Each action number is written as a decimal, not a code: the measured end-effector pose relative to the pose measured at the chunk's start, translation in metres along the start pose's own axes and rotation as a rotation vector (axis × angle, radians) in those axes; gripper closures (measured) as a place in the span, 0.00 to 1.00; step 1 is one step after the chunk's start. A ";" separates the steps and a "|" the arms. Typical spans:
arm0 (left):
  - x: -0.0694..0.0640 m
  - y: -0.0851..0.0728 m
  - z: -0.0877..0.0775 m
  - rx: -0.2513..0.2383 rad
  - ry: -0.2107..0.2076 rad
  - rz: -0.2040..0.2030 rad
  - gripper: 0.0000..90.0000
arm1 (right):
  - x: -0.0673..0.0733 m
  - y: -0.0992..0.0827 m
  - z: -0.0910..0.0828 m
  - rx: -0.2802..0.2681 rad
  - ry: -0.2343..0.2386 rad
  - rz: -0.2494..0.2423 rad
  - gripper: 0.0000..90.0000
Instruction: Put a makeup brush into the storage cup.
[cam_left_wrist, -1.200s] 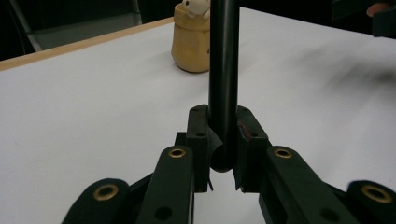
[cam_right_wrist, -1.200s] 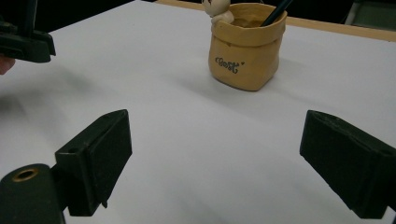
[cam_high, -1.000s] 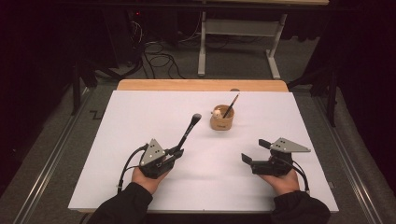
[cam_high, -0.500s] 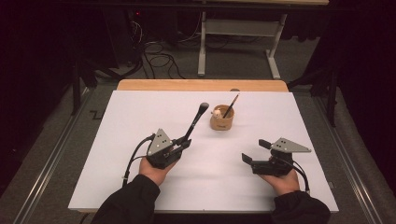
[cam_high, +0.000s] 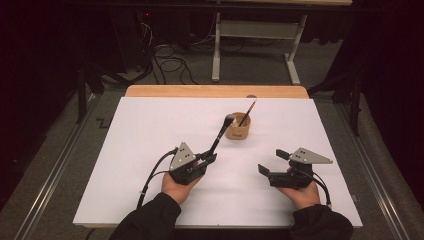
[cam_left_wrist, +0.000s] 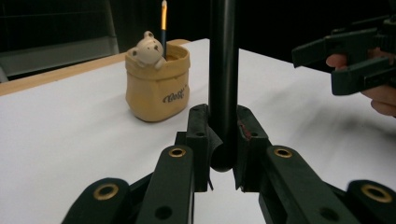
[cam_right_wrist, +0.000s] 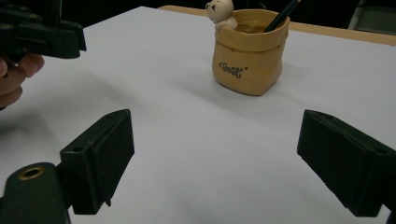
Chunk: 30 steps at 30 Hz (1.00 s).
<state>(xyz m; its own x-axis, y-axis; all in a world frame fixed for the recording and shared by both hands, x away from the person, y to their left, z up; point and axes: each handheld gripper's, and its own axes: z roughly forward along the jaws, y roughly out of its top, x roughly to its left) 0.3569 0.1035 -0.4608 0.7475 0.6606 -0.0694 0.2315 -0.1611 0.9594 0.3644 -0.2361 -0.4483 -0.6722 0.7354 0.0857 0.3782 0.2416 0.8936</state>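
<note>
L tongs (cam_left_wrist: 223, 140) were clamped on a black brush (cam_high: 220, 134) near its butt end, bristle tip reaching up beside the tan pot (cam_high: 238, 128). R tongs (cam_right_wrist: 215, 163) gaped wide, empty, above bench (cam_high: 150, 130).

Pot (cam_left_wrist: 158, 86): a tan pen pot shaped like a paper sack, with a small bear figure (cam_left_wrist: 145, 48) at its rim.
Writing on the pot (cam_left_wrist: 174, 97): one short word in dark looping script on the front wall, below the bear and low on the side.
Reading: it looks like "Best", though the left gripper view is soft and the first letters could be read otherwise.
Same word, right gripper view (cam_right_wrist: 232, 69): again on the pot's front, below the bear, clearer here and closest to "Best".
High view: the word on the pot is too small to read.
</note>
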 end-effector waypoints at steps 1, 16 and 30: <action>-0.001 -0.001 0.000 0.002 -0.003 0.001 0.88 | 0.000 0.000 0.000 -0.003 0.001 -0.002 0.13; 0.003 -0.008 -0.002 0.006 -0.013 -0.020 0.88 | 0.009 0.032 0.010 -0.042 0.011 -0.016 0.16; 0.005 -0.009 -0.003 -0.001 -0.009 -0.031 0.88 | 0.032 0.058 0.035 -0.084 0.087 -0.028 0.17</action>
<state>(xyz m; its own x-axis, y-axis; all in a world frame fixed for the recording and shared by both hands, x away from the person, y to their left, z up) 0.3564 0.1103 -0.4694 0.7457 0.6585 -0.1017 0.2539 -0.1396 0.9571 0.3873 -0.1762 -0.4097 -0.7356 0.6708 0.0945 0.3064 0.2051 0.9295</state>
